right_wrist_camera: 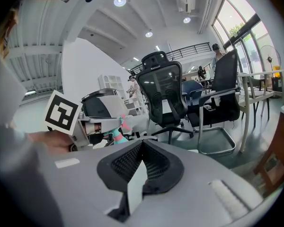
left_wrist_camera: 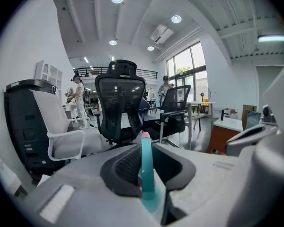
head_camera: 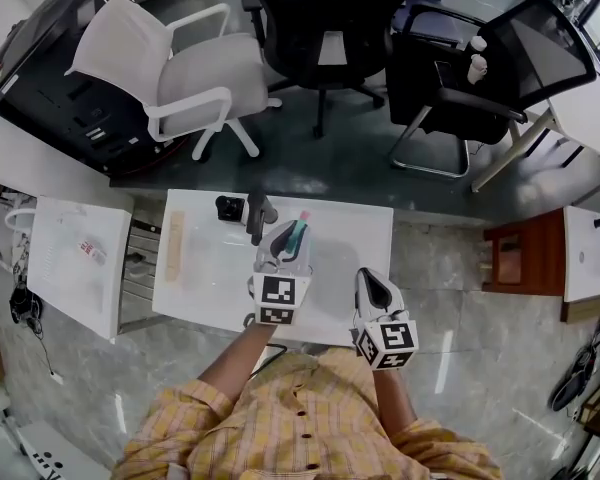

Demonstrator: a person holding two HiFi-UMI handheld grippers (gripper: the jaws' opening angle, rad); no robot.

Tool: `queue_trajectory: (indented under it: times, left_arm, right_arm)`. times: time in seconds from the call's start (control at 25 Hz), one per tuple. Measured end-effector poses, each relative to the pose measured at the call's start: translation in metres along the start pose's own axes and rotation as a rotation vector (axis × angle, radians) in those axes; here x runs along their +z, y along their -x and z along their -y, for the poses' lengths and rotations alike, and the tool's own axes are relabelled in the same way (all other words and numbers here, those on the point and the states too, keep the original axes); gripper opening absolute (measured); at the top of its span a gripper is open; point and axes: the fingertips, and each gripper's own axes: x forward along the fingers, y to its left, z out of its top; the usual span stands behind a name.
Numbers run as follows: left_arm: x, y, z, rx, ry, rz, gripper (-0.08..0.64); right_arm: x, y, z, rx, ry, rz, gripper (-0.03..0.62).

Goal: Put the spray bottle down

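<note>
one teal, pink-tipped spray bottle is clamped between the jaws of the left gripper over the single white table, the right gripper alongside is closed and empty, three office chairs beyond.

The slim teal plastic spray bottle with a pink tip sits clamped between the jaws of the left gripper. Its tip points outward, over the white table, near the far edge's middle.
</note>
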Motion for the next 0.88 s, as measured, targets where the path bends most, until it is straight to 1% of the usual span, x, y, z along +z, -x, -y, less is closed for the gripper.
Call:
queue_trajectory:
  times: [0.2, 0.48, 0.88]
  left_arm:
    - [0.003, -0.024, -0.009, 0.015, 0.015, 0.013, 0.071]
    - [-0.002, -0.051, -0.015, 0.022, 0.036, -0.002, 0.07]
    - [-0.008, -0.073, -0.013, 0.02, 0.031, -0.022, 0.071]
  right_arm:
    - [-0.002, -0.009, 0.004, 0.0, -0.003, -0.011, 0.002]
    - [-0.003, -0.014, 0.013, -0.009, -0.011, -0.017, 0.002]
    - [-0.007, -0.012, 0.023, -0.029, -0.016, -0.027, 0.002]
